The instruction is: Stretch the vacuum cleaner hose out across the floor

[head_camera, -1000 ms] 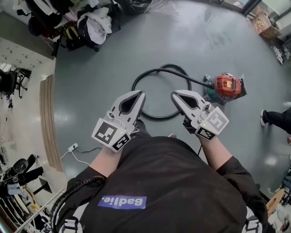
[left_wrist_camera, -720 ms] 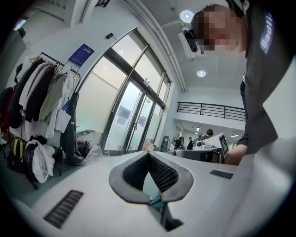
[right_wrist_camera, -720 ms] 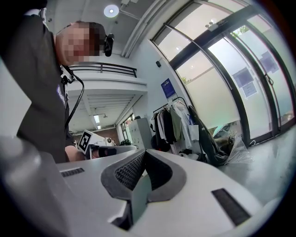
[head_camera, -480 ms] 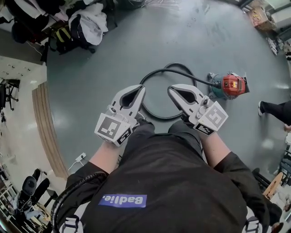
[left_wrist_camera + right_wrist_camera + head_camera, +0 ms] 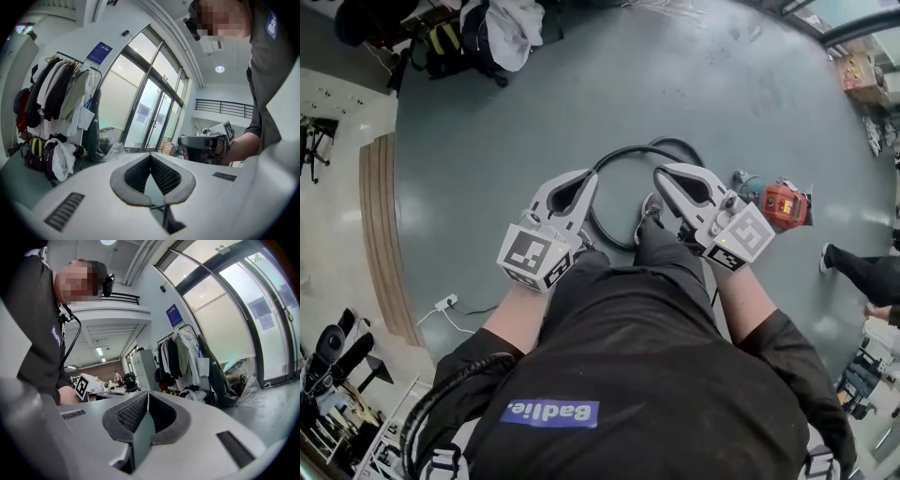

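Note:
A red and teal vacuum cleaner [image 5: 776,202] stands on the grey floor at the right. Its black hose [image 5: 623,155] runs left from it and curls into a loop ahead of me; my leg and shoe [image 5: 650,208] hide the loop's near side. My left gripper [image 5: 586,178] is held above the loop's left side, shut and empty. My right gripper [image 5: 661,173] hovers over the loop's right side, also shut with nothing in it. In the left gripper view the left gripper [image 5: 151,154] has its pads meeting; in the right gripper view so does the right gripper [image 5: 147,393]. Neither touches the hose.
Bags and clothes [image 5: 492,33] are heaped at the far left, by a clothes rack [image 5: 56,93]. A power strip with a white cable [image 5: 445,303] lies at the near left beside a wooden strip [image 5: 380,234]. Another person's leg [image 5: 862,267] shows at the right; boxes [image 5: 862,70] sit far right.
I have walked forward, so the hose loop and the vacuum cleaner lie closer beneath the grippers. My shoe now stands inside the loop. Both grippers stayed shut.

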